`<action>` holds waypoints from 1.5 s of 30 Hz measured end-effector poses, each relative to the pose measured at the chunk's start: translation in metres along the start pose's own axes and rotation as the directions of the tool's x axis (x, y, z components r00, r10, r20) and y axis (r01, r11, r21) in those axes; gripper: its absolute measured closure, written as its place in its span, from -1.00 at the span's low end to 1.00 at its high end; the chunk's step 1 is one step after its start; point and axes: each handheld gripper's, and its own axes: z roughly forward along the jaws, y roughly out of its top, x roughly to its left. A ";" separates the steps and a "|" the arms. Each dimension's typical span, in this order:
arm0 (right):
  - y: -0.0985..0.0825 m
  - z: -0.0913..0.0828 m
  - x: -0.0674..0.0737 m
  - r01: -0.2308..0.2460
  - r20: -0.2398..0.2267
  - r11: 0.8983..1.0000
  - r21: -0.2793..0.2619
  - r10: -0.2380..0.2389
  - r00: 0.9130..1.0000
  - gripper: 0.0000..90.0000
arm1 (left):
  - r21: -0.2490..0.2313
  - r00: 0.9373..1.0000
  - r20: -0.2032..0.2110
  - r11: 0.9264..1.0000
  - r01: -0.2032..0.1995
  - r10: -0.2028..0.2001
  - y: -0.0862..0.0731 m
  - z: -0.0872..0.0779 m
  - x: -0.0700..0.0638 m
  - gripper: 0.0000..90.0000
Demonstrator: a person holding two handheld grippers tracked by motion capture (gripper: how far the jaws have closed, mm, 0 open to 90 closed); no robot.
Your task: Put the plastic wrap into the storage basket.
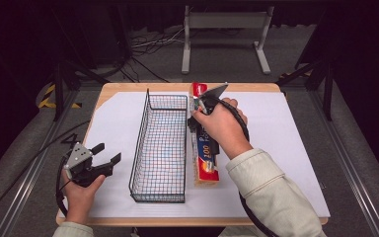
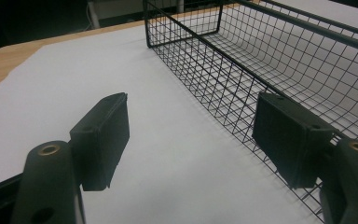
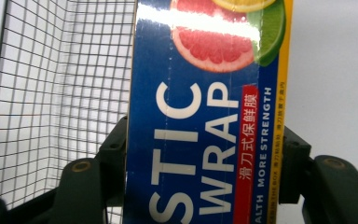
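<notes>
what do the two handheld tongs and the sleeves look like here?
Both tongs are black with two blocky rectangular jaws on arms with brass-coloured rivets. The left tongs carry a grey three-cornered plate on top; the right tongs have one too. A black cable loops from each. The sleeves are pale cream fabric.

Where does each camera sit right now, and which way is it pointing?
High view: above the person's side, looking forward and down on the table; both forearms, left gripper and right gripper show.
Left gripper view: rides the left gripper, looking between its open jaws over white paper at the wire basket.
Right gripper view: rides the right gripper, looking down on the plastic wrap box between its jaws.
Shared: the basket appears in all three; the box also in the high view.
</notes>
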 end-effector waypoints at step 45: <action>-0.002 0.034 0.070 -0.086 -0.004 0.996 -0.030 0.086 0.996 -0.14 | -0.012 1.000 0.004 1.000 -0.010 0.010 0.003 0.000 -0.004 -0.39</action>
